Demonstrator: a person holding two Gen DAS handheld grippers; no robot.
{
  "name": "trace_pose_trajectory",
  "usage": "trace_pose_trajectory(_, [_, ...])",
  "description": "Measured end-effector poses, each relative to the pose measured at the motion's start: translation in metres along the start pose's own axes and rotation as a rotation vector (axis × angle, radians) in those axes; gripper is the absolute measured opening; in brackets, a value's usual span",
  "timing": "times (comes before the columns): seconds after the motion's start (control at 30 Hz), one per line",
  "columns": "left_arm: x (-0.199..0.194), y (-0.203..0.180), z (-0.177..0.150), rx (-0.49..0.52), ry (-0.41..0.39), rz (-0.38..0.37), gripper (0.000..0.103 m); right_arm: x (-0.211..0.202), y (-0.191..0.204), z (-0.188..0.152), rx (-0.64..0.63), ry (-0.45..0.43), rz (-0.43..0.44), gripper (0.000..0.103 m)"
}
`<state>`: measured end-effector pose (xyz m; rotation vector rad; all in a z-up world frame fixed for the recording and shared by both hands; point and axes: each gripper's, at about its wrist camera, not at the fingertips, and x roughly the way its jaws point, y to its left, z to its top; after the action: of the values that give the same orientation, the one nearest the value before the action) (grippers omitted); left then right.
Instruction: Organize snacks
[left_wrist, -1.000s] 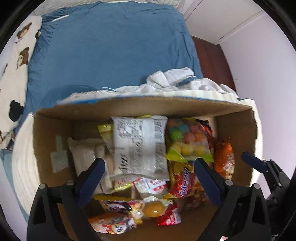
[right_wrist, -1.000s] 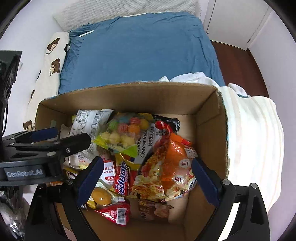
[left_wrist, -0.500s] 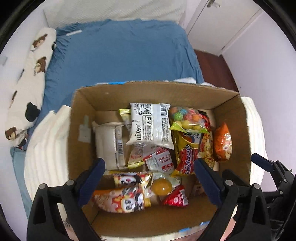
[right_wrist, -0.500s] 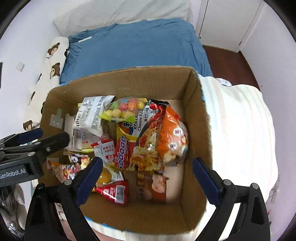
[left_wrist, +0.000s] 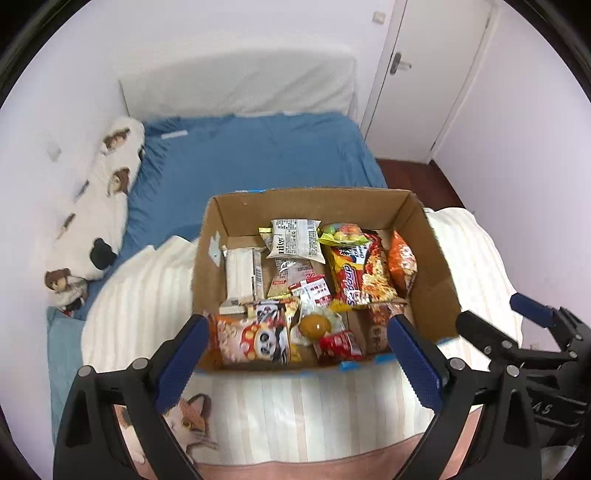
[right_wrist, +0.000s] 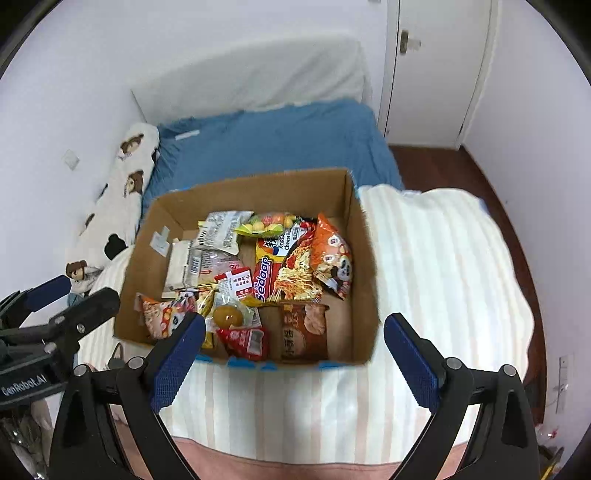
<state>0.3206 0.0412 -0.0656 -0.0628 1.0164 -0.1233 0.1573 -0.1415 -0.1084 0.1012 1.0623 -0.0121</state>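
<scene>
An open cardboard box (left_wrist: 428, 251) (right_wrist: 364, 258) stands on a striped blanket and is full of snack packets. Inside lie a Sedaap noodle pack (left_wrist: 354, 277) (right_wrist: 284, 275), an orange chip bag (left_wrist: 402, 264) (right_wrist: 332, 254), a panda packet (left_wrist: 251, 334) (right_wrist: 162, 314), a white packet (left_wrist: 295, 240) (right_wrist: 221, 232) and a round yellow snack (left_wrist: 314, 325) (right_wrist: 226, 315). My left gripper (left_wrist: 295, 354) is open and empty, above the box's near edge. My right gripper (right_wrist: 295, 350) is open and empty, also above the near edge. Each gripper shows at the edge of the other's view.
The striped white blanket (left_wrist: 295, 413) (right_wrist: 436, 266) covers the near bed end. A blue sheet (left_wrist: 258, 162) (right_wrist: 277, 144) lies beyond the box. A bear-print pillow (left_wrist: 99, 206) (right_wrist: 118, 206) lies at the left wall. A white door (left_wrist: 428, 74) (right_wrist: 439, 66) is at the back right.
Both grippers have pulled back and up from the box. The whole box and the room now show. Both stay open and empty.
</scene>
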Motion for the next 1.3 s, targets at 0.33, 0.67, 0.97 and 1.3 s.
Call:
trace_pose_trajectory(0.33, [-0.096,-0.022,-0.075,-0.008,-0.188,0.023,0.098,-0.108,-0.002,-0.076,-0.017,-0.197,-0.024,0.099])
trace_pose_trajectory(0.67, [-0.164,-0.028,-0.124,-0.017,-0.297,0.093,0.098,-0.201,0.0,-0.145,-0.03,-0.321,-0.022,0.099])
trace_pose_trajectory(0.97, [-0.202,-0.022,-0.151,-0.046,-0.37,0.122,0.098,-0.243,-0.001,-0.179,-0.039,-0.359,-0.027,0.099])
trace_pose_trajectory(1.3, [-0.203,-0.019,-0.164,-0.061,-0.36,0.122,0.098,-0.247,0.003,-0.183,-0.044,-0.374,-0.026,0.099])
